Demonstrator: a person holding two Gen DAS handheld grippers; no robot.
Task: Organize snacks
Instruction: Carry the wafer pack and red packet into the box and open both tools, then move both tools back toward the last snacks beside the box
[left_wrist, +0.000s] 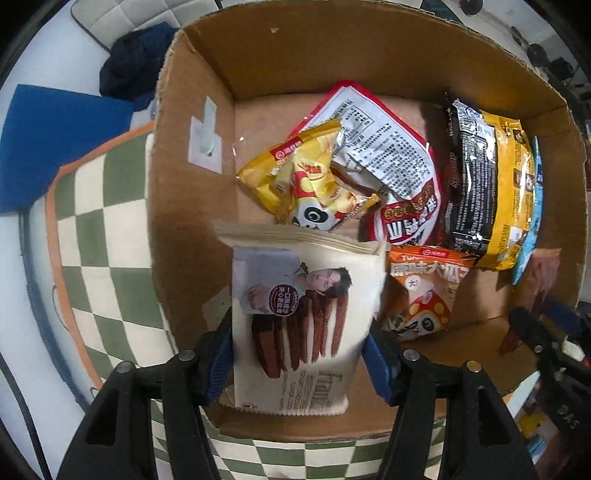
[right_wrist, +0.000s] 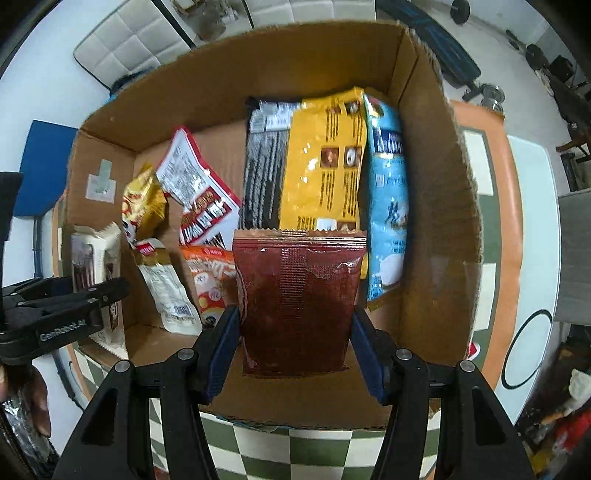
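Gripping glossy flat packets over corrugated cardboard box (left_wrist: 192, 229): cream wafer pack (left_wrist: 295, 314); maroon pouch (right_wrist: 299, 306).

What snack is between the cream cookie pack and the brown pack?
An orange panda snack bag sits between the cream cookie pack and the brown pack. The left wrist view shows it best.

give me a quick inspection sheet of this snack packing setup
surface: green and cream checked cloth under the cardboard box.
job's things: cream biscuit pack and dark red pack, each hanging over the box; loose packs on the box floor; yellow bag and light blue bag stand by the right wall.
clutter: dark blue cloth behind the box.
grippers: left gripper shut on the cream biscuit pack; right gripper shut on the dark red pack.
cables: nothing seen.
surroundings: white quilted cushion, blue pad.
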